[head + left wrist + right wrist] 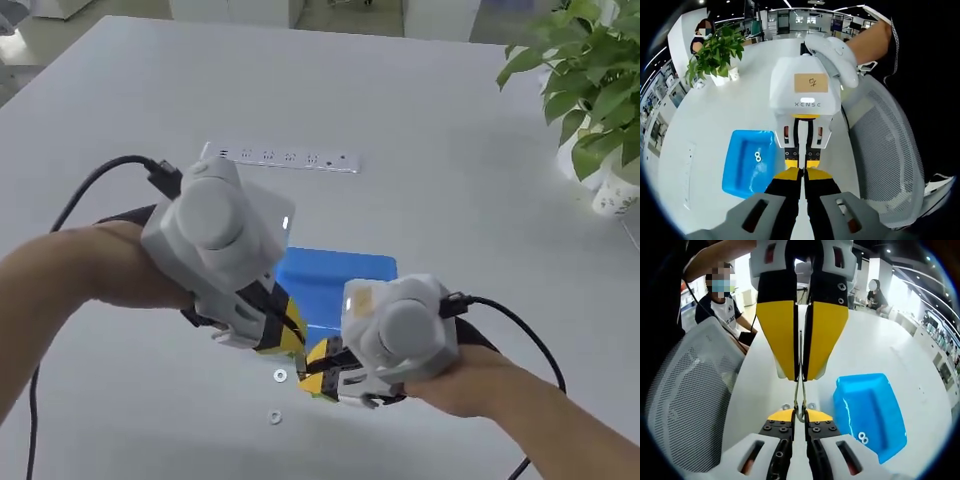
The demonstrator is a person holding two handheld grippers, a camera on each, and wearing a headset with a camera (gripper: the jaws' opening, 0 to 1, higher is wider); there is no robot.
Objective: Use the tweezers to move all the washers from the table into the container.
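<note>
Right gripper point(800, 416) and left gripper point(801, 376) meet tip to tip, both clamped shut on the tweezers point(800, 395). Loose washers point(279, 376) lie on the table point(450, 180) just beside the tips, toward 7 o'clock. Blue container point(335, 272), at 12 o'clock behind, holds two more washers point(758, 156). Bare table stretches to a power strip point(280, 158) and potted plant point(590, 90).

A: How many washers?
B: Four: two loose washers point(279, 376) on the counter point(450, 180), two stored washers point(758, 156) in the single blue container point(739, 176).
A: And the rest?
B: One pair of tweezers point(800, 385), one power strip point(280, 158), one potted plant point(590, 90), one mesh chair point(695, 390), two people point(727, 310) in the background.
</note>
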